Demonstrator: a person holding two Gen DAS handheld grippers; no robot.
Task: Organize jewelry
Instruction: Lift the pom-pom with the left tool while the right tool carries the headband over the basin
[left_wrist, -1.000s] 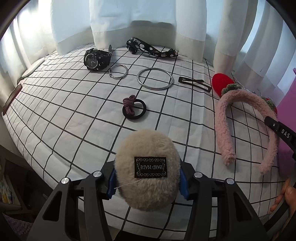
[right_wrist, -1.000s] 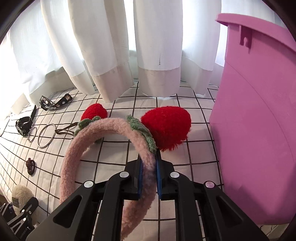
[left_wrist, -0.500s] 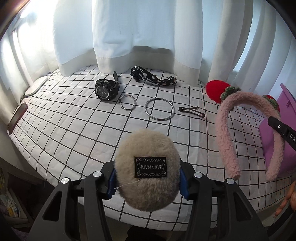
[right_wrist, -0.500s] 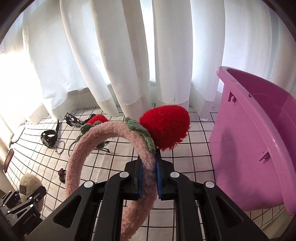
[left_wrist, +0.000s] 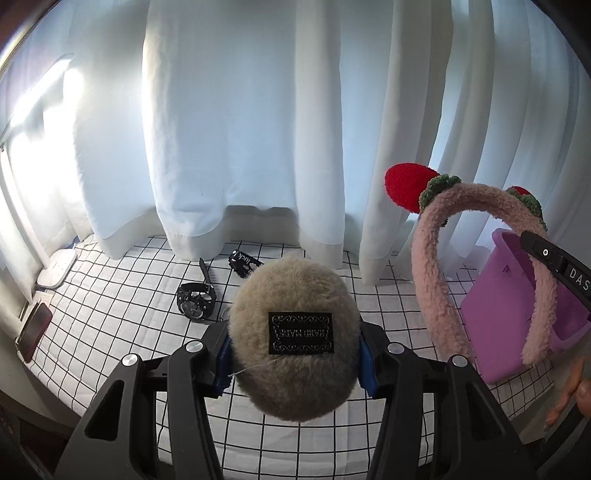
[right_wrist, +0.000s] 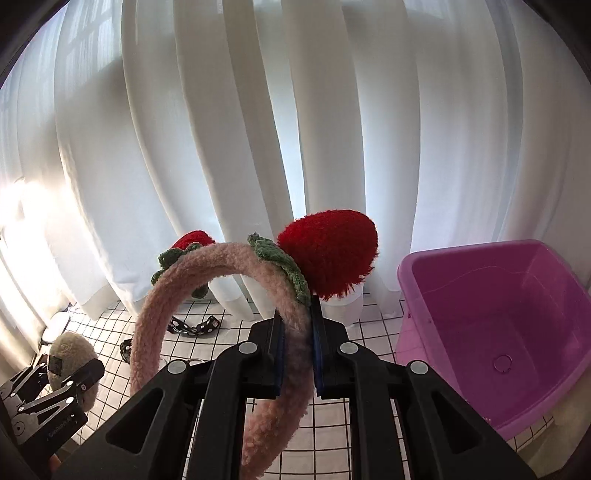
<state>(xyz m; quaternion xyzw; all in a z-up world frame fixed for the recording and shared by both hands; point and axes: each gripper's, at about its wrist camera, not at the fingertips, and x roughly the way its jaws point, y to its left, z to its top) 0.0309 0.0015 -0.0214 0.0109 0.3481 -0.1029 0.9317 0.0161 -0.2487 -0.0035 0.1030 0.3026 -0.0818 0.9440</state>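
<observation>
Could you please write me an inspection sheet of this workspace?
Surface: checked cloth.
Job's things: pink headband and beige fluffy clip, both held in the air; purple bin looks empty; watch and black strap on the cloth.
Clutter: phone at the cloth's left edge.
Grippers: left gripper shut on the clip; right gripper shut on the headband.
Cables: nothing seen.
Surroundings: white curtains.

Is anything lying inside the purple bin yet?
No: the right wrist view shows the purple bin with a bare floor, only a molded circle.
</observation>
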